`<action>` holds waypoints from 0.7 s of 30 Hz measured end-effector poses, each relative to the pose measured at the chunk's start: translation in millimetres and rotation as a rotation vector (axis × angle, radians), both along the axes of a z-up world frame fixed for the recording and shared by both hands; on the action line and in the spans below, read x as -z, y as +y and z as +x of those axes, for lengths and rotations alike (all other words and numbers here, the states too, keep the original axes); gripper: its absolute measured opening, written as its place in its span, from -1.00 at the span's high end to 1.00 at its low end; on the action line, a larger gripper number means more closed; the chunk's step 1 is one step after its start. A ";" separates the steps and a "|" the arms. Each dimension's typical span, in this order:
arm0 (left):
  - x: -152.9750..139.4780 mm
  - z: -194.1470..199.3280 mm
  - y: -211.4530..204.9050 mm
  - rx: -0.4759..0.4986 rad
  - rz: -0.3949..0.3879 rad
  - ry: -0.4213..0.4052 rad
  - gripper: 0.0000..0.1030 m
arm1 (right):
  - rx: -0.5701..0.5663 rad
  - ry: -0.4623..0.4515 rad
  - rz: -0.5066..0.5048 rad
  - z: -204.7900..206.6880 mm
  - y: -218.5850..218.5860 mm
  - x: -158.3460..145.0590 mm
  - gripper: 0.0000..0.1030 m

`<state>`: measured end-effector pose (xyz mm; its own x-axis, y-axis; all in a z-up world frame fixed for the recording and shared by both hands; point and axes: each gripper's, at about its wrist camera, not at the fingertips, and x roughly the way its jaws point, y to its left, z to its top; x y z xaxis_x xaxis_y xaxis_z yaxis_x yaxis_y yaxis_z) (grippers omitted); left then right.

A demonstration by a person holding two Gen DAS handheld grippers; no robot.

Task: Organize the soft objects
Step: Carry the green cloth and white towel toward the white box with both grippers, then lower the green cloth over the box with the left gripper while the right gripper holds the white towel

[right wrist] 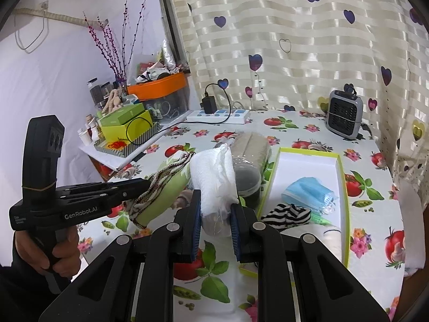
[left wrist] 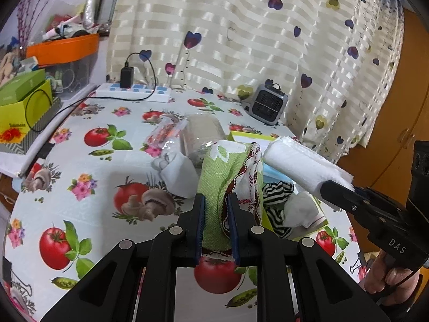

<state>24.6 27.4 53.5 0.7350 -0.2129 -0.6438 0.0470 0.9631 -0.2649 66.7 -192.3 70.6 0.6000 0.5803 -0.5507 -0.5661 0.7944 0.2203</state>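
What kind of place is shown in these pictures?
Probably a room in a home: a table under a tomato-print tablecloth, a heart-patterned curtain behind it, and a power strip beside cluttered household boxes.

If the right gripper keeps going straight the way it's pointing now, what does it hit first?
Probably the clear-wrapped roll lying just beyond the white cloth roll that the right gripper holds; depth is unclear.

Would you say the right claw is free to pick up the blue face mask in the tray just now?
Probably not: the right claw is shut on a white towel roll, though the blue face mask lies uncovered in the tray.
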 end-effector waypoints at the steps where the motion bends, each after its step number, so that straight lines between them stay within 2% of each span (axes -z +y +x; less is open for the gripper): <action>1: -0.4 0.7 -1.4 0.003 0.001 0.000 0.70 | 0.003 0.001 0.000 0.6 -1.7 0.4 0.61; 21: -4.4 24.0 -41.0 0.083 0.006 0.000 0.70 | 0.091 0.015 0.017 12.9 -38.4 5.4 0.61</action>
<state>48.7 -13.6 57.9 0.7147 -0.2697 -0.6453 0.1271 0.9574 -0.2594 79.6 -230.6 65.1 0.6425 0.5328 -0.5507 -0.4879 0.8386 0.2421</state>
